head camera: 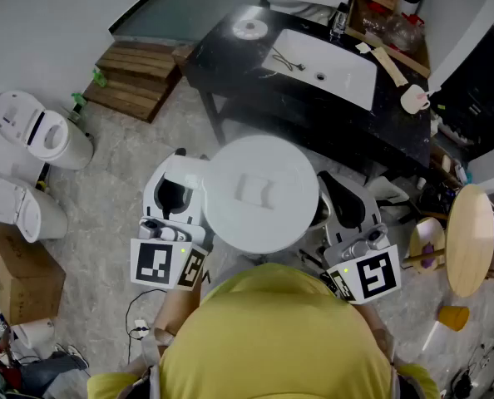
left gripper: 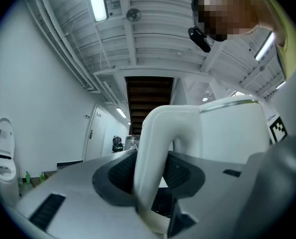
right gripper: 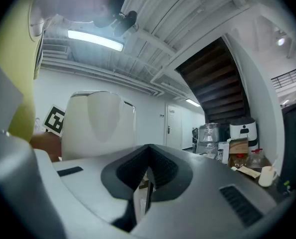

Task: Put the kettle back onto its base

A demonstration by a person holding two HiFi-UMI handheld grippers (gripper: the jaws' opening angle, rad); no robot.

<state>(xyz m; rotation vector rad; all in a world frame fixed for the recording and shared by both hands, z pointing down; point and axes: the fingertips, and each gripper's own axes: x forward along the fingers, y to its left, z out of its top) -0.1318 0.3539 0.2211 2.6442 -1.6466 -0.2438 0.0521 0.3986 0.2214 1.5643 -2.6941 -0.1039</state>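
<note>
A white kettle [head camera: 259, 191] with a round lid is held up close in front of the person, seen from above in the head view. My left gripper [head camera: 174, 194] is shut on its curved white handle [left gripper: 158, 143], which fills the gap between the pads, with the kettle body [left gripper: 232, 128] to the right. My right gripper [head camera: 347, 206] sits just right of the kettle with its jaws together and nothing between them [right gripper: 147, 176]; the kettle body [right gripper: 98, 128] stands to its left. A small round disc [head camera: 249, 29], likely the base, lies on the black table [head camera: 230, 65] beyond.
A white basin [head camera: 326, 65] is set into the black table. Two white toilets [head camera: 39, 131] [head camera: 14, 210] and a cardboard box [head camera: 18, 277] stand on the floor at left, a wooden pallet [head camera: 139, 77] behind them. A round wooden stool [head camera: 470, 239] is at right.
</note>
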